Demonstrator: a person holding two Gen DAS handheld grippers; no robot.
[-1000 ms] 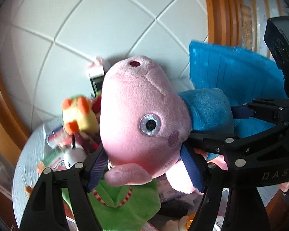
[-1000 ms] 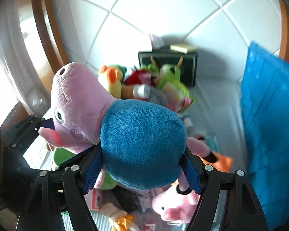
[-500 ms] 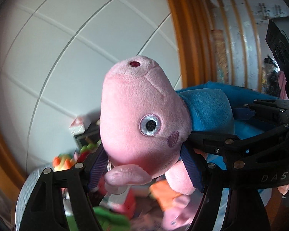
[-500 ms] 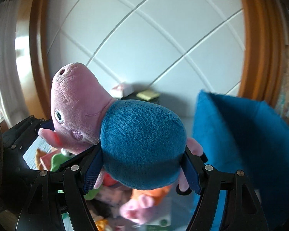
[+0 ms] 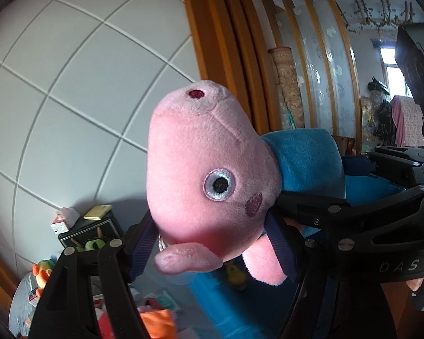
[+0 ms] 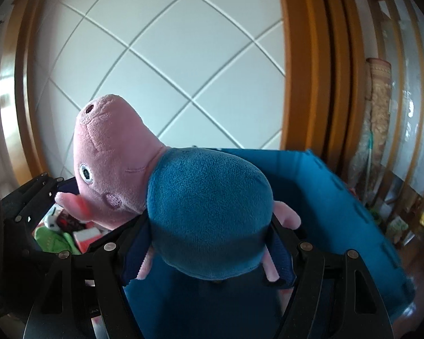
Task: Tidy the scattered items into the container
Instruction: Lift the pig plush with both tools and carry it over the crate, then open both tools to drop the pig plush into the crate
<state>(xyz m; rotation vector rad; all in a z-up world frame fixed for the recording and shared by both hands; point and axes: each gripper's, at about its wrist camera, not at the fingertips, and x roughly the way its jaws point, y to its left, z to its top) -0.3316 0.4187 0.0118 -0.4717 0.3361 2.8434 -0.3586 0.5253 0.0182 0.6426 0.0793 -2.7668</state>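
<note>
Holding the pig plush (image 6: 206,214) between them, left gripper (image 5: 212,240) clamping its head, right gripper (image 6: 209,257) its body, blue container (image 6: 339,206) just beyond to the right.

The pig (image 5: 212,175) hides most of the bin (image 6: 339,197) in both views, and its legs are partly covered by the right gripper (image 6: 209,245). The left gripper (image 5: 212,243) pads vanish behind the pig's head. Toys (image 5: 42,271) on the desk (image 5: 18,305) are cut off by the frame edge and gripper. Beyond the screen (image 5: 311,56), the hanging clothes (image 5: 404,121) are too small to make out.
</note>
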